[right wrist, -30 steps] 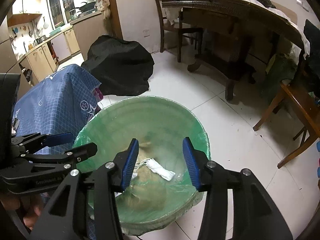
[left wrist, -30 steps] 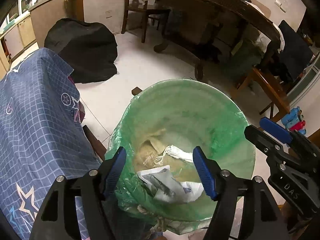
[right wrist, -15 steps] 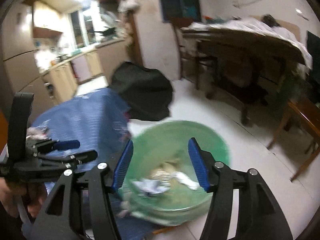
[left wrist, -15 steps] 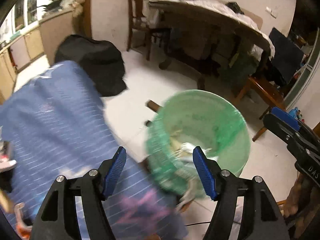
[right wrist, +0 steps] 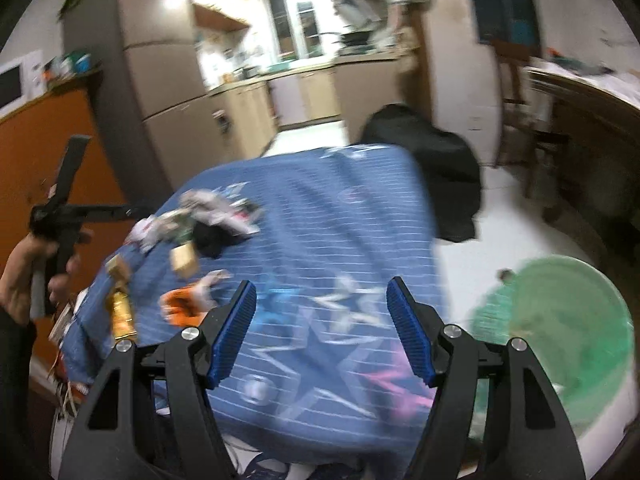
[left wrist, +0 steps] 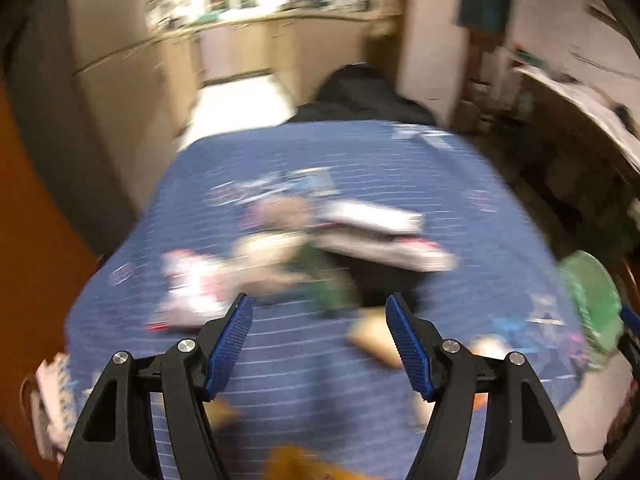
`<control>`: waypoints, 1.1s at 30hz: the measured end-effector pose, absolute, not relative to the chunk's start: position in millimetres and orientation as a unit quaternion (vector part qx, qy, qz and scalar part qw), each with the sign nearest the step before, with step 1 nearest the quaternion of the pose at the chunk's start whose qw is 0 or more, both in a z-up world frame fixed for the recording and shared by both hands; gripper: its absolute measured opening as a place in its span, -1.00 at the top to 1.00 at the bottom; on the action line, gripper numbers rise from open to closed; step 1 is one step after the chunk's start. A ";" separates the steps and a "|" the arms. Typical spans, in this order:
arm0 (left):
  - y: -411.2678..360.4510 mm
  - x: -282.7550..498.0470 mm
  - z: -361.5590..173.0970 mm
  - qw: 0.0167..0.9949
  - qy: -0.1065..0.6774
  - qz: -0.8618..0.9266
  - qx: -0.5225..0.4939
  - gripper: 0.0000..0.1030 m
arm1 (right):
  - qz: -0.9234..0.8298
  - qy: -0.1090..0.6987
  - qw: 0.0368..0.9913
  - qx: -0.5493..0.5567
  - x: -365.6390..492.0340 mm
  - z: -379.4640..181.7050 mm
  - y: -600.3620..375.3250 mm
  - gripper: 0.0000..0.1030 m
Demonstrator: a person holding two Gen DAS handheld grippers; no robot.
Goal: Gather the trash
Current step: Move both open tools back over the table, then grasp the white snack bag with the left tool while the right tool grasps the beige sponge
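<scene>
Blue tablecloth (left wrist: 360,168) holds blurred trash (left wrist: 280,256) at twelve o'clock; our left gripper (left wrist: 320,344) and right gripper (right wrist: 320,332) gape empty.

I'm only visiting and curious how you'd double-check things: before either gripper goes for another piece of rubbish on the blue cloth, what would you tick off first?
1. Left gripper open, empty: ok.
2. Right gripper open, empty: ok.
3. Trash pile left on the blue cloth: ok.
4. Green-lined bin beside the cloth, open: ok.
5. Sharp view for choosing one item: not ok, blurred.
6. Which piece is nearest the left gripper: cannot tell.
</scene>
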State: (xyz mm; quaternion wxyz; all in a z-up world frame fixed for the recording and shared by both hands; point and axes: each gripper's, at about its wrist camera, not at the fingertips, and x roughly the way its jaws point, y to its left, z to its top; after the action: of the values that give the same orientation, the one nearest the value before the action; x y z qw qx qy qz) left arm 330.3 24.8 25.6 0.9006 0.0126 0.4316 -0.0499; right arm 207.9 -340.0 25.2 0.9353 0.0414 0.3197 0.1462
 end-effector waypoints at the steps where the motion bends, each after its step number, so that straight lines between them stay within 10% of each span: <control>1: 47.7 334.7 22.2 0.898 0.438 -0.037 0.007 -0.35 | 0.161 0.325 0.931 0.032 214.8 23.7 -324.2 -0.26; 26: 96.6 398.7 -50.1 0.848 0.525 -0.042 0.059 -0.49 | 0.284 0.466 0.833 -0.091 335.1 -31.9 -124.5 -0.25; 33: 105.0 410.1 -59.2 0.853 0.519 -0.025 0.039 -0.26 | 0.264 0.474 0.832 -0.112 336.9 -43.1 -112.5 0.26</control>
State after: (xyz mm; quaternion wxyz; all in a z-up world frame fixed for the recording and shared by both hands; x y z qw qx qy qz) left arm 410.1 105.0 -59.2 0.8535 0.0386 0.5191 -0.0251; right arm 336.9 -112.5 -43.1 0.8324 -0.1123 0.4741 0.2642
